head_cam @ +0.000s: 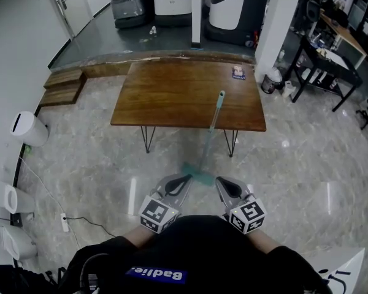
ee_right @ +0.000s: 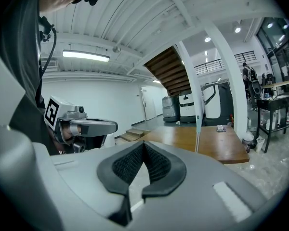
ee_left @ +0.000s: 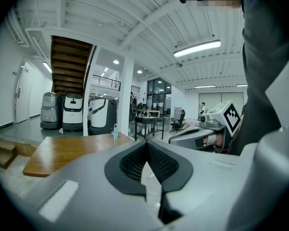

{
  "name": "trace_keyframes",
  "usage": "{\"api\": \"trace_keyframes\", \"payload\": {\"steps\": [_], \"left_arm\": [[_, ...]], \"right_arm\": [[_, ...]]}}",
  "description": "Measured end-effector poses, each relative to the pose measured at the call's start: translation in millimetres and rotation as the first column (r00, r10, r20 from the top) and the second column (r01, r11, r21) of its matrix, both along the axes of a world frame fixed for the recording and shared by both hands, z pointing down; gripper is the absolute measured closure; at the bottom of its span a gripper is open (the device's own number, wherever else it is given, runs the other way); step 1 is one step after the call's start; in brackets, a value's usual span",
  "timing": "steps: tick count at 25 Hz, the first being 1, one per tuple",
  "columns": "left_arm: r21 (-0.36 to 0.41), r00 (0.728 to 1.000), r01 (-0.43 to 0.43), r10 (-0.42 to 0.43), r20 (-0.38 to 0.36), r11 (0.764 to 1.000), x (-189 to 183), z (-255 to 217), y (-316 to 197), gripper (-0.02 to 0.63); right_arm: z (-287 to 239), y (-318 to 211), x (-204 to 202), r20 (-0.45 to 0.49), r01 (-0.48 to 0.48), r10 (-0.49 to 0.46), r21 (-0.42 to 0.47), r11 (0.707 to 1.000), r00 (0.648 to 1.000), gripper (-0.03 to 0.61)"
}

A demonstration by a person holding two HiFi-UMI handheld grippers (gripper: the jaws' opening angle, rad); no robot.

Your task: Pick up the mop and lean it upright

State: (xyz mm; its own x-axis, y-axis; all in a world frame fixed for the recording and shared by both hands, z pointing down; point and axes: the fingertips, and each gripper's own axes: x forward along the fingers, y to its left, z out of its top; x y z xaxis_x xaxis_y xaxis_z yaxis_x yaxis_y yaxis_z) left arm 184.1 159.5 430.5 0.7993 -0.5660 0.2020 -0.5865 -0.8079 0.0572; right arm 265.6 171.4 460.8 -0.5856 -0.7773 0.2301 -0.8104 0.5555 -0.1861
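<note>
Grey polished stone floor (head_cam: 306, 164) takes up most of the head view, and a brown wooden bench (head_cam: 172, 97) on thin metal legs stands in the middle of it. The mop (head_cam: 210, 133) is propped at the bench's near edge, towards the right corner. Its head (head_cam: 199, 173) sits on the floor just in front of the person, and its pale handle slants up so that the tip shows above the bench top. In the right gripper view the handle looks close to vertical.

The left hand-held gripper (head_cam: 187, 179) and the right hand-held gripper (head_cam: 219, 181) are both near the person's body, either side of the mop head and apart from the handle. Each has its jaws pressed together with nothing between them.

The leaning looks done, so what remains is probably checking that it holds. The glossy floor could let the head slide out. If the mop shifts, it would be best to open one hand-held gripper and take the handle about halfway up. The person should then press the head flat, rest the handle firmly on the bench edge and let go slowly.
</note>
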Motion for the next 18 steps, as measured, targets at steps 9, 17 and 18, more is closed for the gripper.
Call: {"api": "trace_keyframes", "payload": {"steps": [9,17,18], "left_arm": [[-0.002,1.000,-0.012,0.012,-0.001,1.000,-0.4,2.3,0.0,0.594],[-0.001,1.000,-0.010,0.010,0.000,1.000,-2.3,2.0,-0.1,0.594],[-0.001,1.000,-0.011,0.011,0.000,1.000,-2.3,1.5,0.1,0.594]], "right_arm": [[2.1,-0.3,0.2,-0.001,-0.016,0.016,0.004,1.000,1.000,0.575],[1.4,-1.7,-1.7,-0.001,-0.014,0.014,0.008,1.000,1.000,0.575],[0.8,-1.9,-1.8,-0.001,-0.014,0.014,0.008,1.000,1.000,0.575]]}}
